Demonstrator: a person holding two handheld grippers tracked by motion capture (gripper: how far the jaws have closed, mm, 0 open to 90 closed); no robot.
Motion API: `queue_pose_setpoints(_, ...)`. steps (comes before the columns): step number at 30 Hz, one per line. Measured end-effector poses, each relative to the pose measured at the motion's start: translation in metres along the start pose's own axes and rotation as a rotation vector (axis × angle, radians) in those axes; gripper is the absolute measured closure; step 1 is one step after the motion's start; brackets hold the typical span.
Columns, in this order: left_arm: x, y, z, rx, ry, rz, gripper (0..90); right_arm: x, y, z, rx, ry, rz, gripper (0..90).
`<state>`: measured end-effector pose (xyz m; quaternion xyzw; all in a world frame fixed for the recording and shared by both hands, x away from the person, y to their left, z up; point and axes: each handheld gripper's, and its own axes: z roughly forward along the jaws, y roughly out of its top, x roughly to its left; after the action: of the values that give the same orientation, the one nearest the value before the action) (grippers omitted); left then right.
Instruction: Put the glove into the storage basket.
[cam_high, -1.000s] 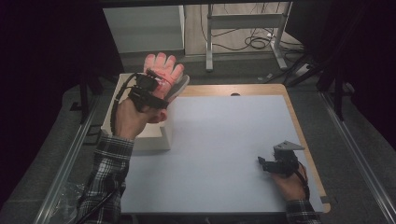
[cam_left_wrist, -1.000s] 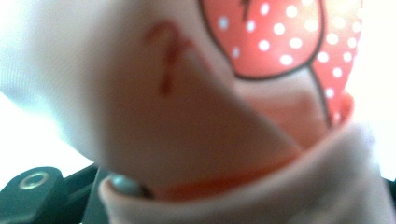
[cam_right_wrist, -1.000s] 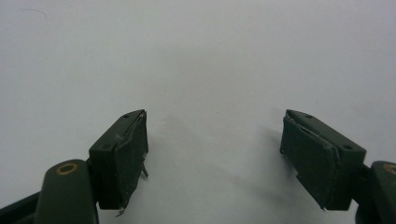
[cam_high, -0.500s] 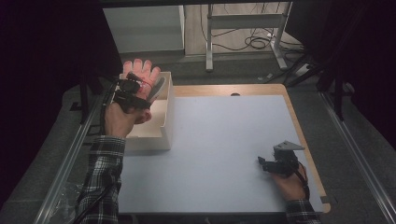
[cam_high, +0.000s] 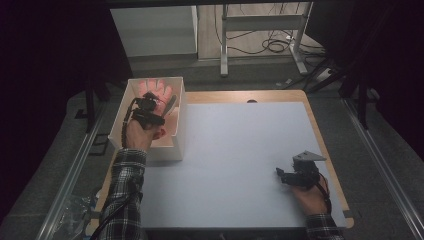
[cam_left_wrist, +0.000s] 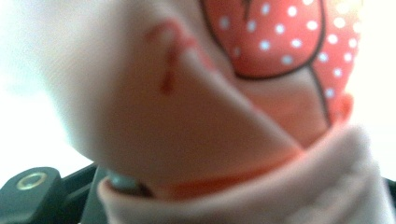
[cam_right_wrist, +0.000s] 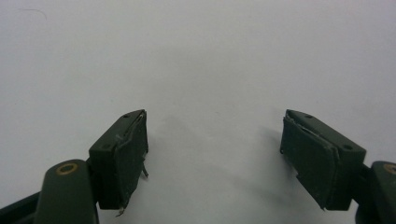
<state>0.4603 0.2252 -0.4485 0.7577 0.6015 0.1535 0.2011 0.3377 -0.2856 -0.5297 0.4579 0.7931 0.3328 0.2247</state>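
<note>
A pink glove (cam_high: 156, 90) with a red white-dotted patch hangs from my left gripper (cam_high: 158, 103), which is shut on it. Glove and gripper are inside the open white box (cam_high: 180, 125) at the table's left edge. In the left gripper view the glove's fabric (cam_left_wrist: 187, 116) sits blurred right in front of the camera and covers the jaws. My right gripper (cam_high: 281, 175) rests low on the white table top (cam_high: 240, 150) near the front right. Its jaws stand wide apart (cam_right_wrist: 215, 154), and between its fingers (cam_right_wrist: 122, 154) lies only bare table.
The box stands against the table's left side, with a wooden table rim (cam_high: 320, 130) showing on the right. Beyond the far edge are a metal frame's legs (cam_high: 224, 50) and cables on the floor (cam_high: 275, 46).
My left hand has come down and to the left with the glove, from above the box to inside it. The right hand has stayed put.
</note>
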Motion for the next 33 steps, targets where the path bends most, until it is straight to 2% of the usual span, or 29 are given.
queue_pose_setpoints(1,-0.001,0.000,0.009,0.016,-0.002,0.003,52.7,0.000,0.000,0.000,0.000,0.000,0.000,23.6)
queue_pose_setpoints(6,-0.006,0.002,0.021,0.038,0.001,0.011,52.2,0.000,0.000,0.000,-0.001,-0.001,0.001,23.6)
queue_pose_setpoints(13,-0.016,0.012,0.038,0.101,0.015,0.033,49.3,0.000,0.000,0.000,-0.001,-0.001,0.001,23.6)
queue_pose_setpoints(17,-0.013,0.017,0.043,0.142,-0.025,0.009,44.7,0.000,0.000,0.000,-0.001,0.000,0.001,23.6)
queue_pose_setpoints(18,-0.013,0.018,0.045,0.155,-0.037,0.003,42.5,0.000,0.000,0.000,0.000,0.000,0.000,23.6)
queue_pose_setpoints(19,-0.013,0.018,0.046,0.162,-0.038,0.008,36.6,0.000,0.000,0.000,-0.001,0.000,0.001,23.5)
queue_pose_setpoints(22,-0.012,0.017,0.045,0.160,-0.045,-0.003,32.2,0.000,0.000,0.000,-0.001,0.000,0.001,23.5)
queue_pose_setpoints(24,-0.011,0.016,0.045,0.161,-0.046,-0.007,25.0,0.000,0.000,0.000,-0.001,0.000,0.000,23.6)
queue_pose_setpoints(28,-0.010,0.011,0.040,0.140,-0.011,0.004,18.6,0.000,0.000,0.000,0.000,0.000,0.000,23.6)
queue_pose_setpoints(33,-0.008,0.005,0.038,0.130,-0.038,0.001,14.2,0.000,0.000,0.000,-0.001,-0.001,-0.001,23.5)
